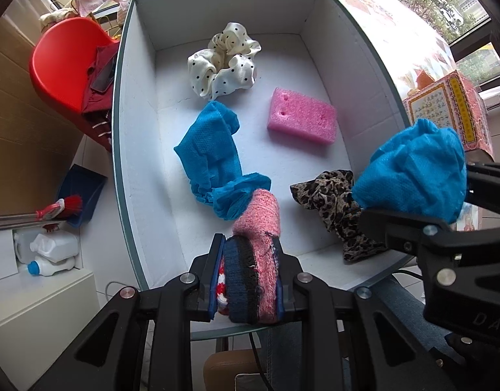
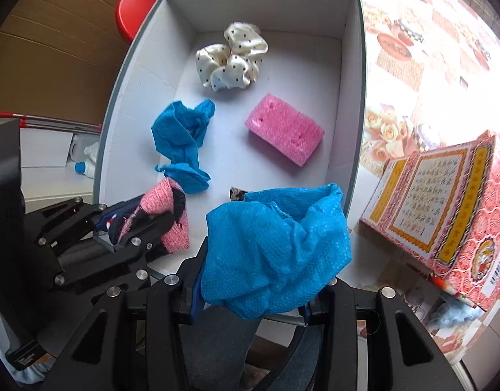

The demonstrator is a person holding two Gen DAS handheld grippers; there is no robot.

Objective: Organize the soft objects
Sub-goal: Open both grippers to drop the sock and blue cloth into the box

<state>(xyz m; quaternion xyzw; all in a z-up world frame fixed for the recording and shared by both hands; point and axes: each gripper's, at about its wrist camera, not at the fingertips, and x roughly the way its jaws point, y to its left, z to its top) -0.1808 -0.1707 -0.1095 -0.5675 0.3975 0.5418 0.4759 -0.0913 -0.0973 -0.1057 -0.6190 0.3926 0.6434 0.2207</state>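
- Left gripper (image 1: 248,280): we find it pointing down over the near edge of the box, jaws clamped on a pink knitted sock (image 1: 259,224) with a dark blue cuff; the sock's toe hangs into the box.
- Right gripper (image 2: 253,293): jaws closed on a crumpled blue shoe cover (image 2: 276,247), which we see held above the box's near right corner.
- White box (image 1: 357,75): open-topped, grey-green rim, standing on the counter (image 2: 422,49) with its floral cloth.
- Inside the box, near side: a leopard-print scrunchie (image 1: 334,208), partly hidden under the held cover.
- Inside, left of middle: a second blue shoe cover (image 1: 210,159), lying stretched out, its near end just beside the sock's toe.
- Inside, right of middle: a pink foam sponge (image 1: 300,117), flat on the floor of the box.
- Inside, far end: a cream polka-dot scrunchie (image 1: 223,62).
- Outside, right: a red and yellow patterned carton (image 2: 439,205) just beside the box.
- Outside, left: a red chair (image 1: 64,65).
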